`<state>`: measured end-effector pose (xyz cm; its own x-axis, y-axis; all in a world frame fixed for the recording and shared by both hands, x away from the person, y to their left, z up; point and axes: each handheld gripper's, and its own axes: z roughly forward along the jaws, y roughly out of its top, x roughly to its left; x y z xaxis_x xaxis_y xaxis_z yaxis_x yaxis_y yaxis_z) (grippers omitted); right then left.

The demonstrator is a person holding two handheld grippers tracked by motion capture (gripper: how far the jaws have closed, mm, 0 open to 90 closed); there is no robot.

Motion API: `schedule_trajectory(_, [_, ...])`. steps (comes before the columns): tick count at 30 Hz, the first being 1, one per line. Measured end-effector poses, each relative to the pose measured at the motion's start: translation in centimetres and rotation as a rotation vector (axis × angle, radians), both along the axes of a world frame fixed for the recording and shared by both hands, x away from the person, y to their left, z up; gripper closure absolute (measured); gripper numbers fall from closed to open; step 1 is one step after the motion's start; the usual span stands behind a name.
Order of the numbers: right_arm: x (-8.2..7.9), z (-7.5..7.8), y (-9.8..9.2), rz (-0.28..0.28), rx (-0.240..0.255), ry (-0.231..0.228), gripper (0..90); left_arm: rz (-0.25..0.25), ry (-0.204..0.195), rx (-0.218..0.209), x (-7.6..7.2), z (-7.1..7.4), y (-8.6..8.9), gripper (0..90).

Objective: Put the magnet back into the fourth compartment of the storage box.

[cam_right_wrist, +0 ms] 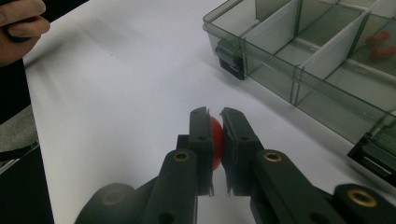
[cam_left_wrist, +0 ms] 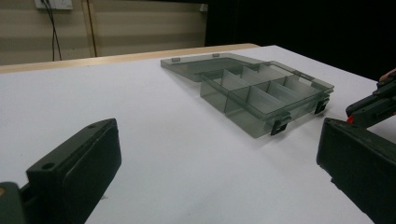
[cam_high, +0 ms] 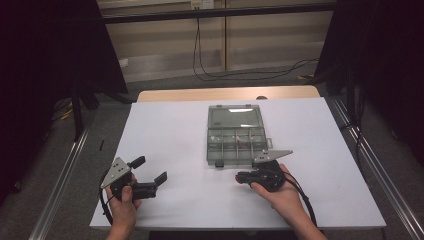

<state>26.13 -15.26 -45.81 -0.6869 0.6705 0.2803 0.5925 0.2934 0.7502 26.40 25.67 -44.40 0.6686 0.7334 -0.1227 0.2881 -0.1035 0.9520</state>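
The right gripper (cam_right_wrist: 213, 123) has its jaws pinched tight on a small red piece (cam_right_wrist: 215, 140), held low over the white table (cam_high: 175, 130) just off the near edge of the clear compartment box (cam_high: 236, 135). Looks like the point is to drop it into one of the slots, since the lid is flipped all the way back and another red bit (cam_right_wrist: 380, 43) already sits in a far compartment. The grip is right at the tips, probably so the piece can go down between the dividers without the jaws bumping them. The left gripper (cam_high: 150, 176) sits off to the side, jaws wide apart and holding nothing, well clear of the box, so it isn't in the way.
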Motion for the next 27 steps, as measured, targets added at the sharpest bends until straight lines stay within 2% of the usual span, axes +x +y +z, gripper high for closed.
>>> schedule_trajectory(27, [1.2,1.1,-0.9,-0.039,0.002,-0.035,83.6,-0.004,0.001,-0.007,0.0,0.1,-0.1,0.0])
